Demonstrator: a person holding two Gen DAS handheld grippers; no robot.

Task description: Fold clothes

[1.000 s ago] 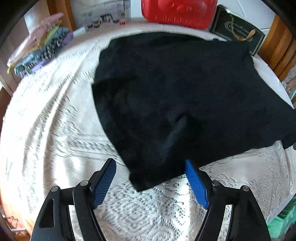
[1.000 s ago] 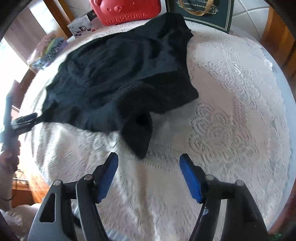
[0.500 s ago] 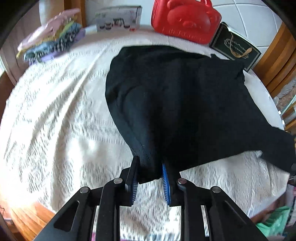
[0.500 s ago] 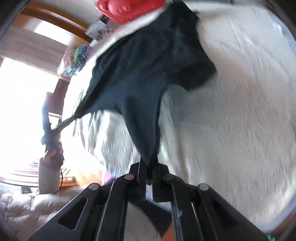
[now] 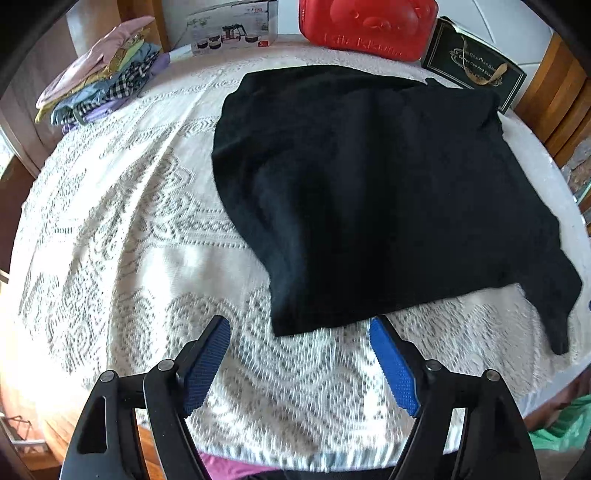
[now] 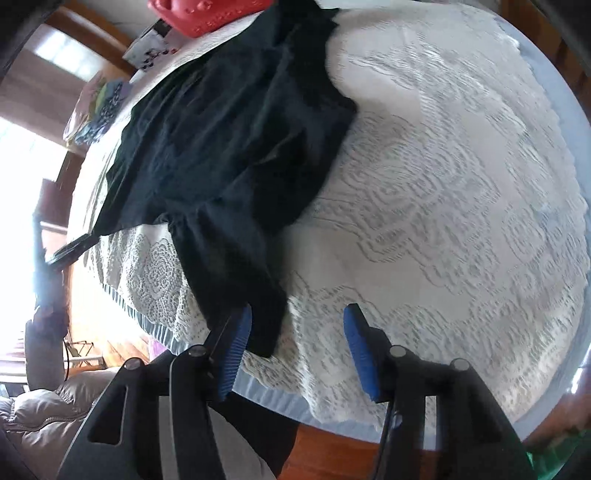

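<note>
A black shirt [image 5: 369, 192] is spread on the lace-covered desk [image 5: 129, 258]. Both the left tool [image 5: 300, 363] and right tool [image 6: 297, 349] are held spread, apparently gripping nothing.

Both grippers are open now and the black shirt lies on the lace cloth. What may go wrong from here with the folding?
1. One sleeve of the black shirt reaches the table edge beside the right gripper; it may slip off and drag the shirt.
2. The lace tablecloth has open holes, so the left gripper could pinch lace together with the hem.
3. The shirt's far side lies close to the red case, so a fold that way may bump it.
</note>
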